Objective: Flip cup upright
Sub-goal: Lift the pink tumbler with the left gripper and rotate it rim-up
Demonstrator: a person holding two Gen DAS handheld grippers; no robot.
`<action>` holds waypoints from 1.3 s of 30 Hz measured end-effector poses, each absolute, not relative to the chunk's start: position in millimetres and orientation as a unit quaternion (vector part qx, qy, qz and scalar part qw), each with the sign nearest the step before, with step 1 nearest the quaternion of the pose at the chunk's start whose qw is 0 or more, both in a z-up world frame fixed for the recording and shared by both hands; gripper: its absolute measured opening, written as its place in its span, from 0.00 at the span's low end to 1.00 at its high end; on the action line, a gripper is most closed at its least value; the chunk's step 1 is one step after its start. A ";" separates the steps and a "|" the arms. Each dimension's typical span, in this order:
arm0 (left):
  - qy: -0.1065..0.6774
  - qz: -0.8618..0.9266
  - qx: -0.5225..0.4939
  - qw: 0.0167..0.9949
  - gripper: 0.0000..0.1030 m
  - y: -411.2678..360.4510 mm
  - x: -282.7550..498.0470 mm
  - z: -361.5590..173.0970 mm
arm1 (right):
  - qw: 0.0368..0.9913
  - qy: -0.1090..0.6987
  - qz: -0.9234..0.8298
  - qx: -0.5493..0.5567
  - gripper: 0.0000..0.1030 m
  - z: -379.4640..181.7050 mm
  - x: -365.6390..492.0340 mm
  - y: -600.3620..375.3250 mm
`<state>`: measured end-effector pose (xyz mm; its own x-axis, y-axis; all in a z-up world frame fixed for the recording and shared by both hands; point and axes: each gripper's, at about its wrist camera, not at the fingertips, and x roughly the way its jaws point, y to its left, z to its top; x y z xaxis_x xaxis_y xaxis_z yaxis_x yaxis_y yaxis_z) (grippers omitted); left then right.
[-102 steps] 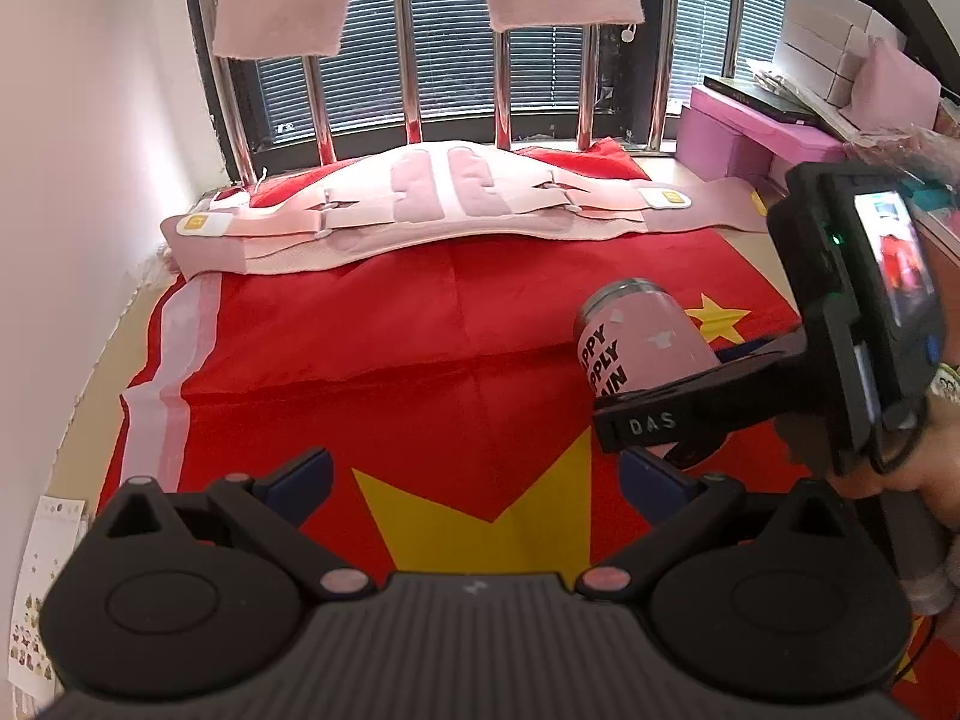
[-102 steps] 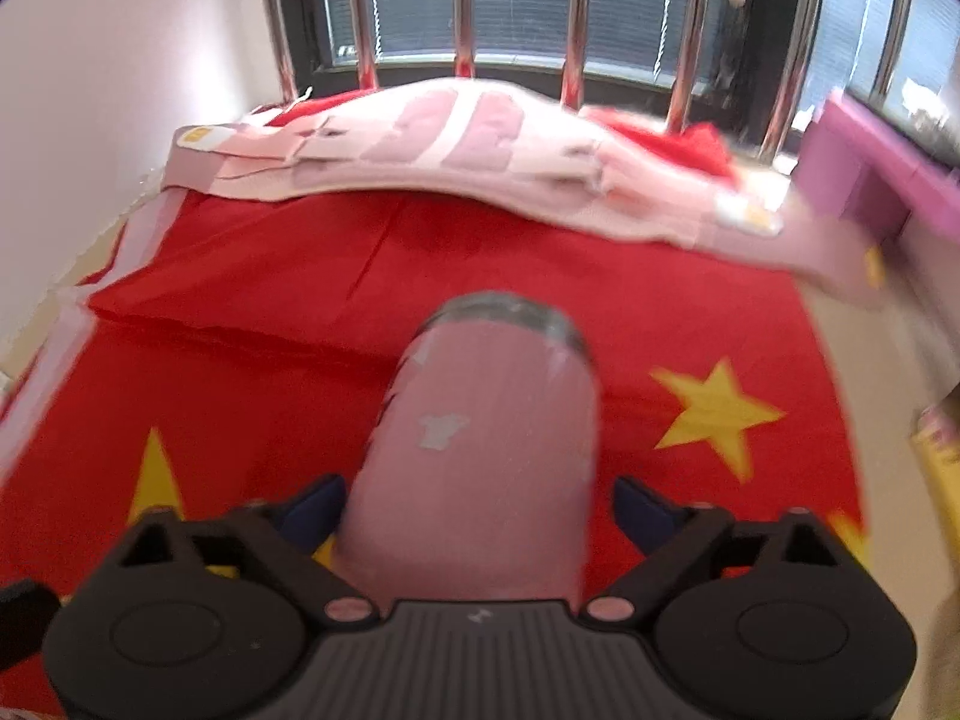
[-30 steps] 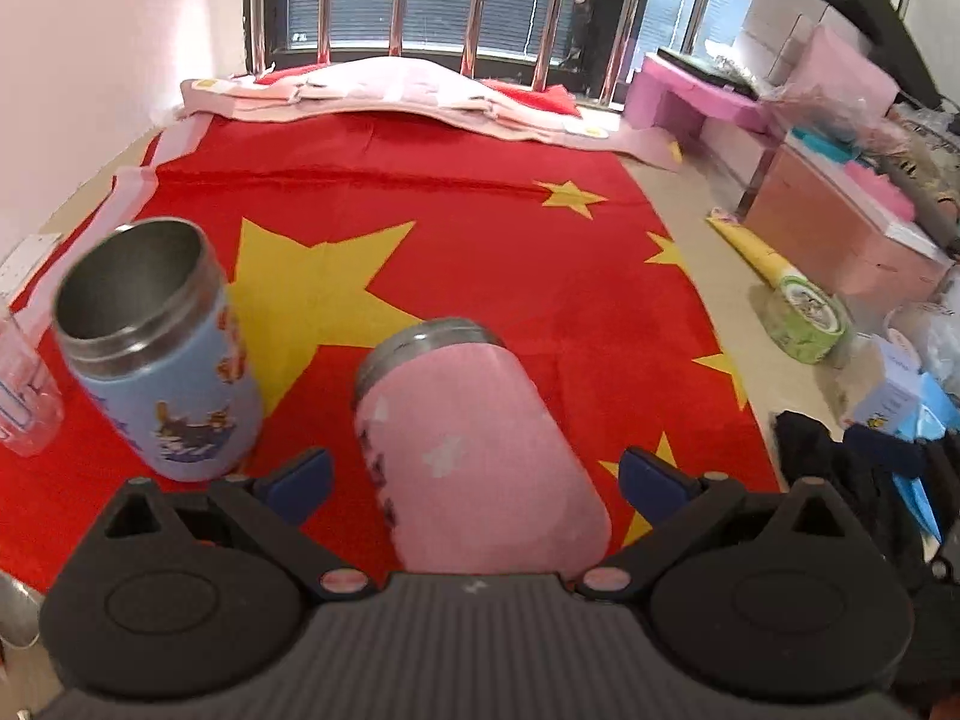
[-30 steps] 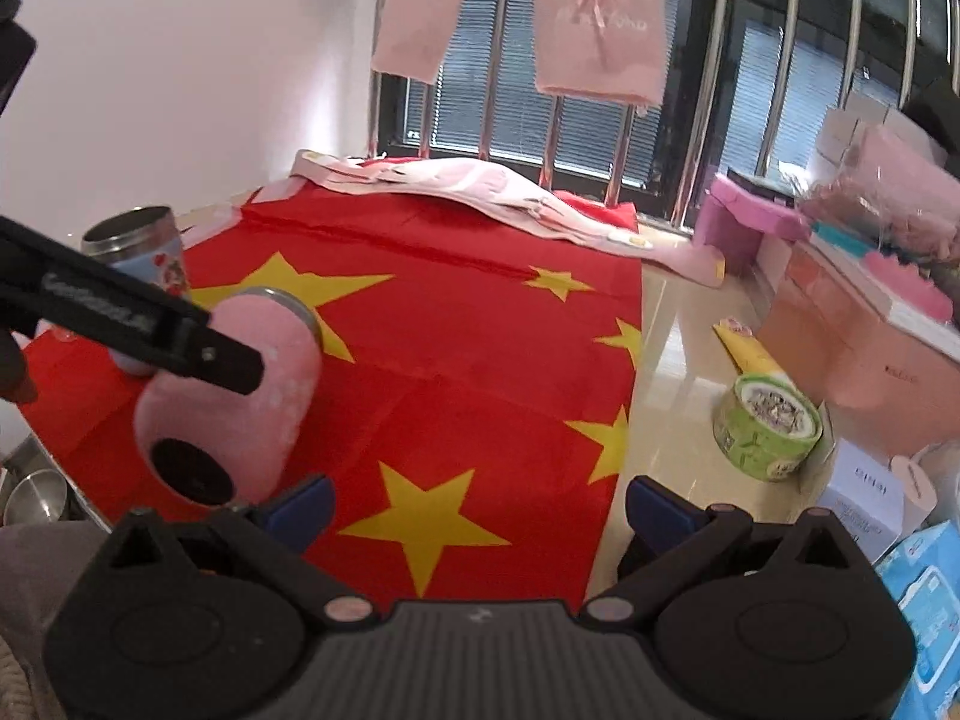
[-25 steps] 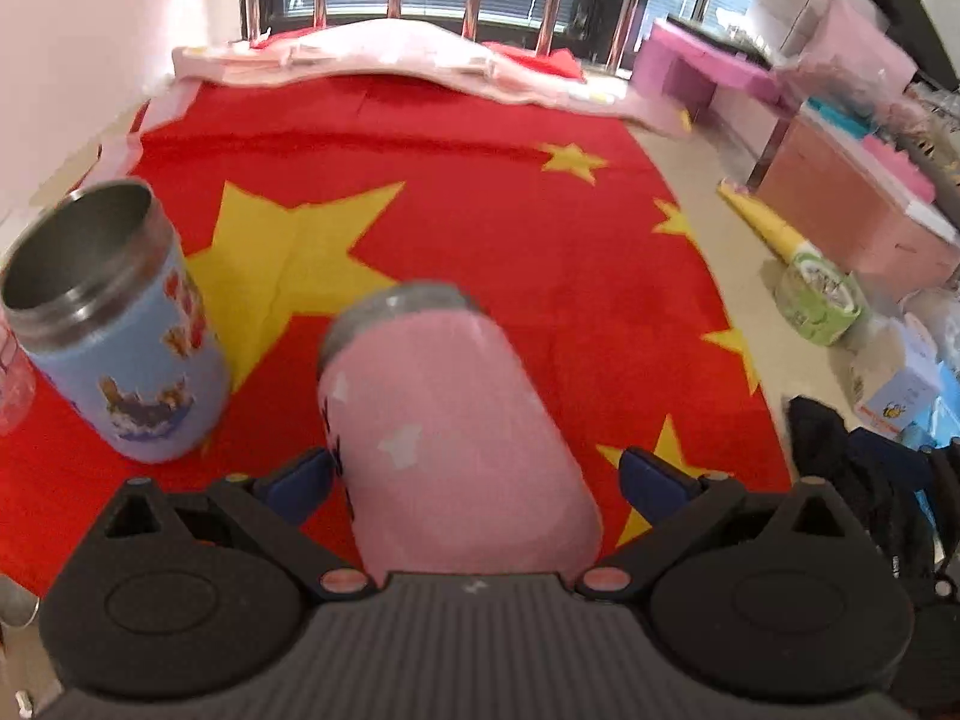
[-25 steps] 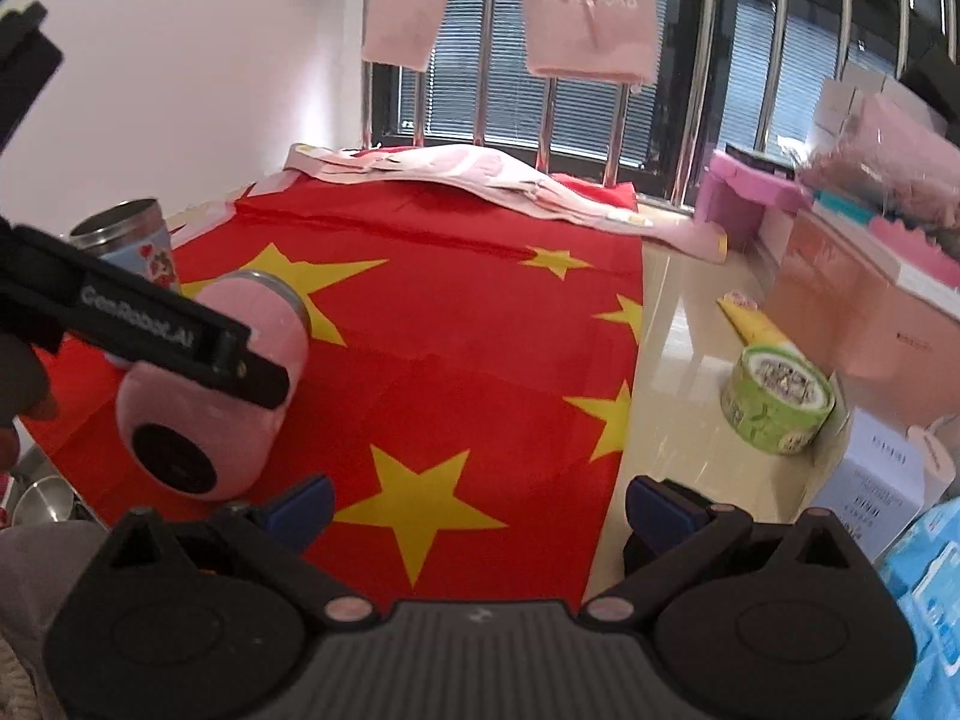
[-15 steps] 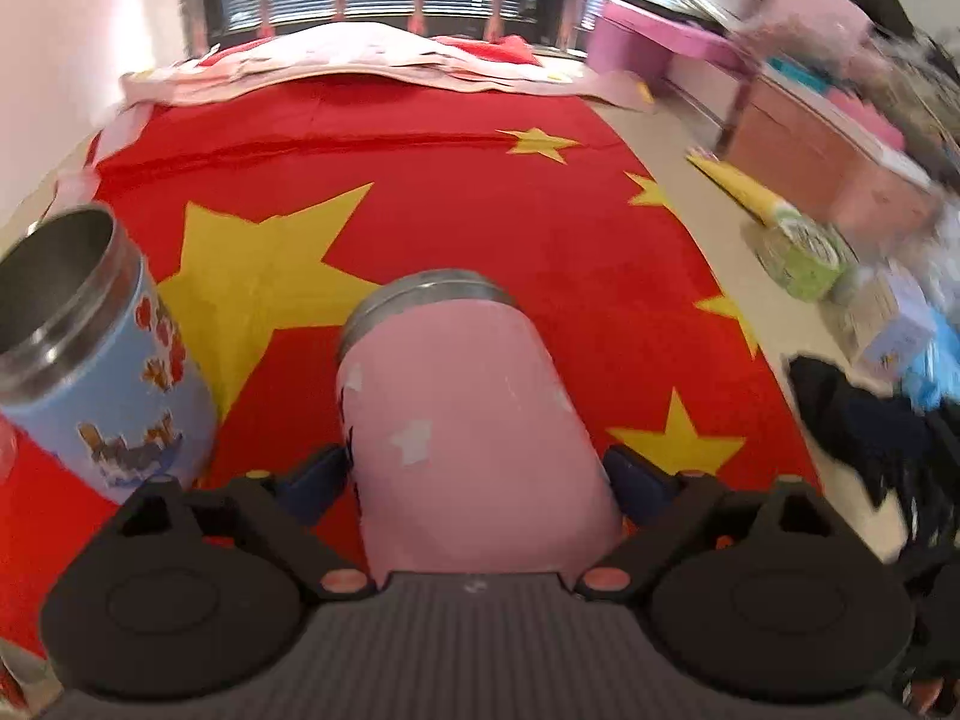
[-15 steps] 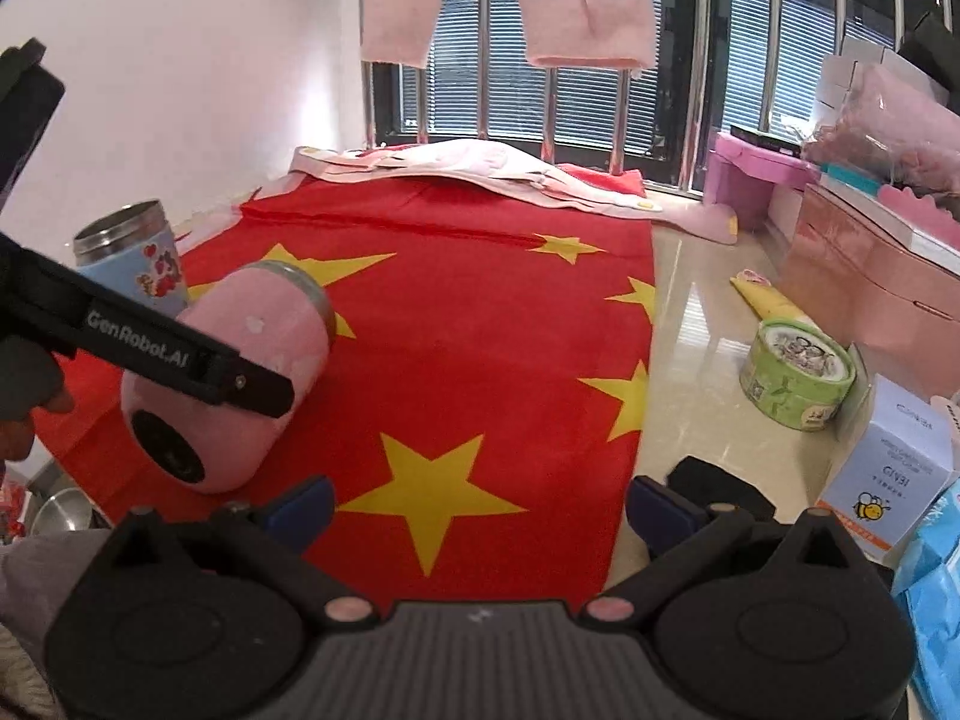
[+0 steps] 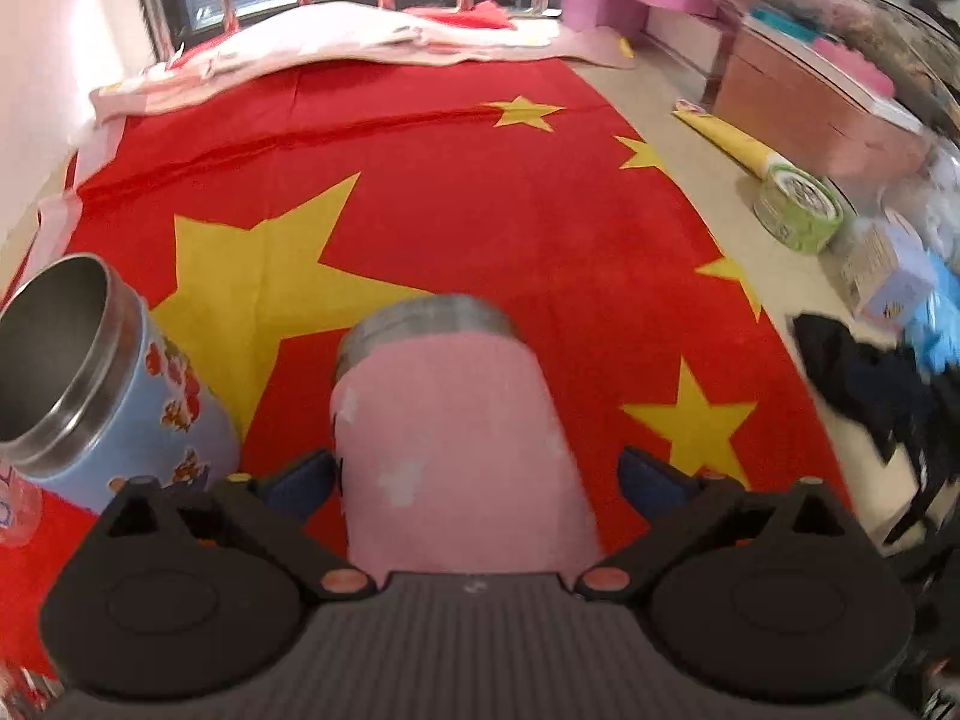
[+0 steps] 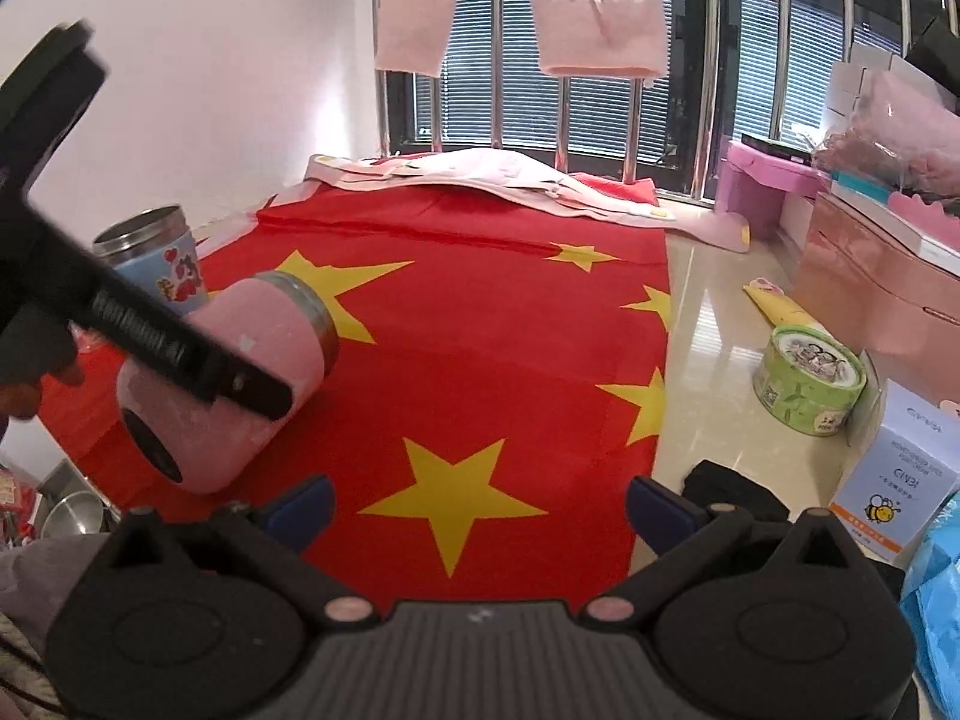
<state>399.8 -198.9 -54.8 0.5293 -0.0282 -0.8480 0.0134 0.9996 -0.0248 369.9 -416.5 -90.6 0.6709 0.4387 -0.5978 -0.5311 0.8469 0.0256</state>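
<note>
left gripper [image 9: 474, 474] jaws hold pink cup [image 9: 456, 438] tilted over red cloth [image 9: 480, 204]; right gripper [image 10: 477, 507] jaws wide.

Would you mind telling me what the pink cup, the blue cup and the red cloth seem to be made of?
Pink cup: probably metal under a matte pink coat, since a bare silvery band rings its mouth and pale chips show. Blue cup: likely stainless steel, with a shiny grey inside and rim and a printed blue outside. Red cloth: thin woven fabric, going by its creases and folds.

Tiled floor [image 10: 708, 324] carries a red starred flag [image 10: 480, 360], green tape roll [image 10: 807, 381], and white carton [image 10: 894, 480].
</note>
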 end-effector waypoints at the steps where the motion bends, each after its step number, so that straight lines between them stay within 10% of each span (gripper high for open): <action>1: 0.489 -0.010 -0.012 0.872 1.00 -199.0 404.5 -52.7 | 0.912 0.306 0.264 -0.075 1.00 -90.4 370.0 -417.7; 39: 0.497 -0.013 -0.002 0.868 0.87 -202.4 433.2 -59.7 | 0.908 0.313 0.270 -0.066 1.00 -96.0 395.0 -411.5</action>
